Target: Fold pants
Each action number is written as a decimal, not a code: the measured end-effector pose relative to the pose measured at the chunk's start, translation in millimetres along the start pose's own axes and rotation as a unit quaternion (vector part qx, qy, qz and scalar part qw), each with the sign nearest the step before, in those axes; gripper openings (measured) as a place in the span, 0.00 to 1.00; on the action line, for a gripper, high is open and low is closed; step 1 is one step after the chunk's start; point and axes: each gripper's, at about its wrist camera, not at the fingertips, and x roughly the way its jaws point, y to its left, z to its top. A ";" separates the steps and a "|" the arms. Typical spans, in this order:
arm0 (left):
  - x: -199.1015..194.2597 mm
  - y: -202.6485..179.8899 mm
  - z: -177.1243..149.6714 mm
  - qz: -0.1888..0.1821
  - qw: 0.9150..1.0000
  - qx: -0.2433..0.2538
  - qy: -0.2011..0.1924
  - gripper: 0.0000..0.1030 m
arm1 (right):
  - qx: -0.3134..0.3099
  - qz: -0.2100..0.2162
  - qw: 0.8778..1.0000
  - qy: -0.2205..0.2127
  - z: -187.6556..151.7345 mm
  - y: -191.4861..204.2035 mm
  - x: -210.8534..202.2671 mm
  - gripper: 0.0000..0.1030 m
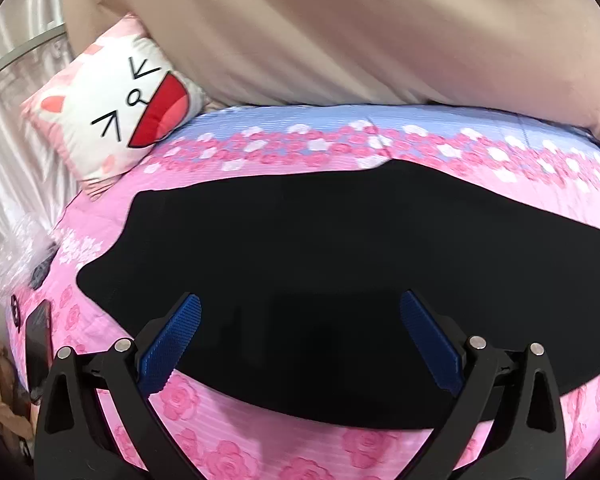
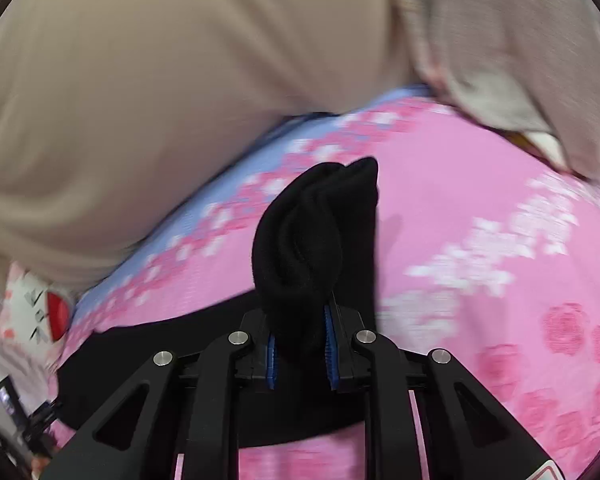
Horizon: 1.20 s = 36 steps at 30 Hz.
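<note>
Pants (image 1: 320, 272), black, are spread across the pink rose-print bedspread (image 1: 260, 432), covering the middle of the bed as a wide dark shape that runs off to the right in the left wrist view. Behind them the bedspread turns to a pale blue band (image 1: 420, 120) edged with pink and white flowers. Beyond that band, a big beige blanket (image 1: 340, 32) is heaped along the far side of the bed. Over at the far left corner, a cat-face pillow (image 1: 116, 108) leans against the shiny pale curtain (image 1: 16, 128), just clear of the pants' edge. Down the left edge of the bed there's crinkled clear plastic (image 1: 20, 252) and a dark phone-like thing (image 1: 38, 344), too blurred to name for sure.

Now the hands. Left gripper (image 1: 300, 308) hangs over the near edge of the pants, blue pads (image 1: 180, 340) spread wide apart, nothing pinched between them; whether the tips touch the cloth I can't tell. Right gripper (image 2: 300, 340) is clamped on a bunched fold of the pants (image 2: 312, 240), and that bunch stands up out of the jaws above the bedspread, the rest of the cloth trailing dark beneath. The right view is smeared with motion blur. Top right there, a striped grey cloth (image 2: 500, 40) lies on the bed.
</note>
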 end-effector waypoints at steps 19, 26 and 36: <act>11.1 36.6 -0.1 0.031 0.999 -0.026 0.009 0.95 | -0.240 0.182 0.934 0.193 -121.7 250.3 121.6 0.50; 15.2 29.5 4.8 0.016 0.999 -0.030 0.009 0.95 | -0.223 0.211 0.942 0.137 -82.4 239.6 80.8 0.29; 15.3 8.7 10.8 0.001 1.000 -0.012 0.005 0.95 | -0.210 0.159 0.942 0.207 -104.1 246.1 172.5 0.11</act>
